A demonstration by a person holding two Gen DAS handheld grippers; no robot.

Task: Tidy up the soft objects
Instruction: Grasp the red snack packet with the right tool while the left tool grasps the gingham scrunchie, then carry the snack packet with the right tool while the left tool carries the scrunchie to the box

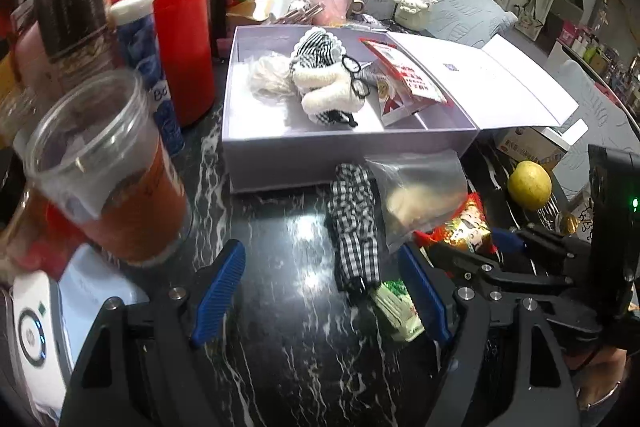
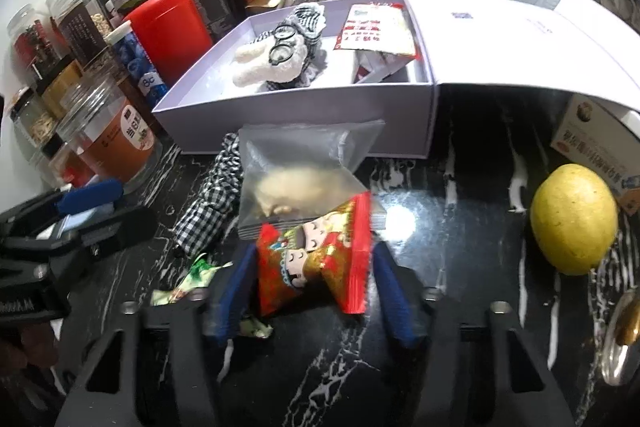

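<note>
A white open box [image 1: 280,151] [image 2: 224,123] holds a plush toy with glasses [image 1: 320,79] [image 2: 276,63] and red packets [image 1: 404,71] [image 2: 376,31]. In front of it lie a checked cloth [image 1: 354,227] [image 2: 212,203], a clear bag with something pale inside [image 1: 420,195] [image 2: 296,175] and a red snack packet [image 1: 468,223] [image 2: 316,259]. My left gripper [image 1: 324,291] is open above the black marble top, just short of the checked cloth. My right gripper [image 2: 316,287] [image 1: 480,247] has its jaws either side of the red snack packet, close to its edges.
Jars [image 2: 108,139], a red canister [image 1: 180,39] [image 2: 168,27] and a blue tube [image 1: 144,59] crowd the left. A yellow fruit [image 1: 528,185] [image 2: 572,219] lies at the right. A green wrapper [image 1: 396,303] [image 2: 188,283] lies near the grippers. Clutter fills the back.
</note>
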